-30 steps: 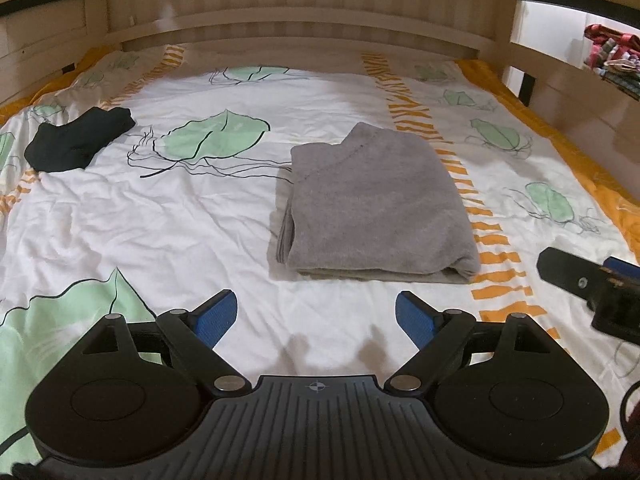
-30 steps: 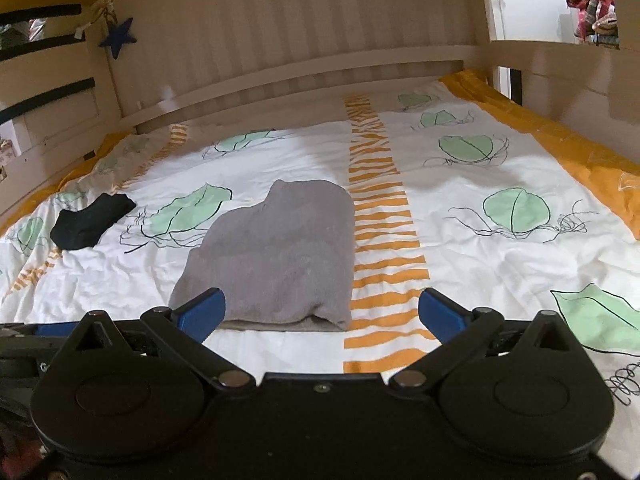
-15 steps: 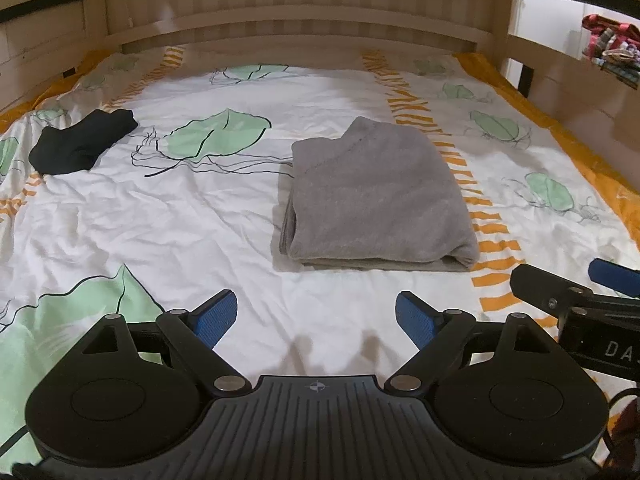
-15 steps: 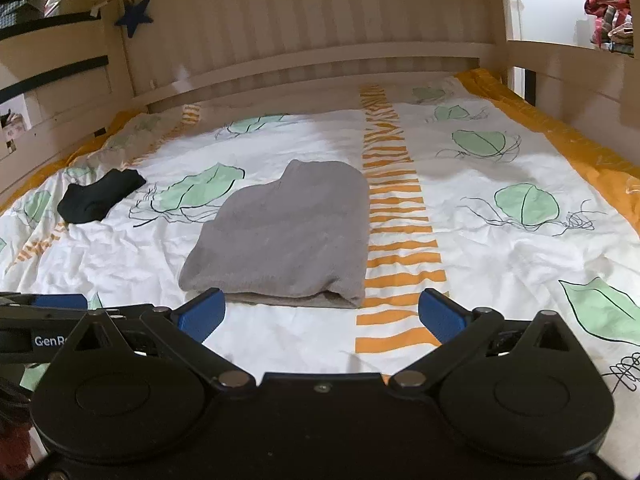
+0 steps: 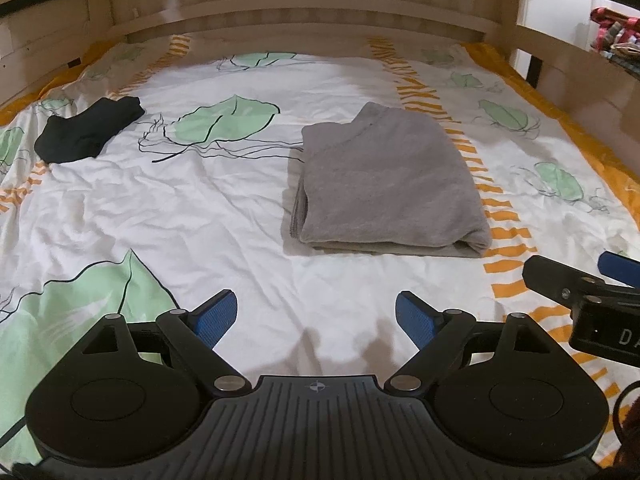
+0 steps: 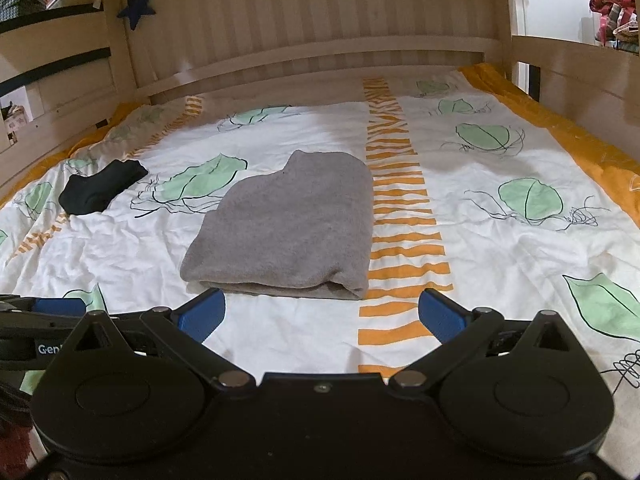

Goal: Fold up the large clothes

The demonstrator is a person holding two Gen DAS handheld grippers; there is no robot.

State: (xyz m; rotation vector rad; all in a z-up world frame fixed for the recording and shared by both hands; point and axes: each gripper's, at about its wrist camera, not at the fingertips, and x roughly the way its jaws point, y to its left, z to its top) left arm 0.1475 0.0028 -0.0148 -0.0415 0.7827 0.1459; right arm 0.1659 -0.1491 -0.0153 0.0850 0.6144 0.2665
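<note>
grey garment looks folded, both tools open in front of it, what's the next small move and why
Probably leave it alone and ease both tools back. The grey garment already lies as a flat, compact folded stack on the leaf-print bedcover, and the left tool and right tool hang open and empty short of its near edge. The small black garment far left also looks folded.

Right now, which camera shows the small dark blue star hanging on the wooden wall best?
The right wrist view: the dark blue star hangs in plain sight on the wooden wall, upper left. The left wrist view cuts it off entirely, showing only wall.
</note>
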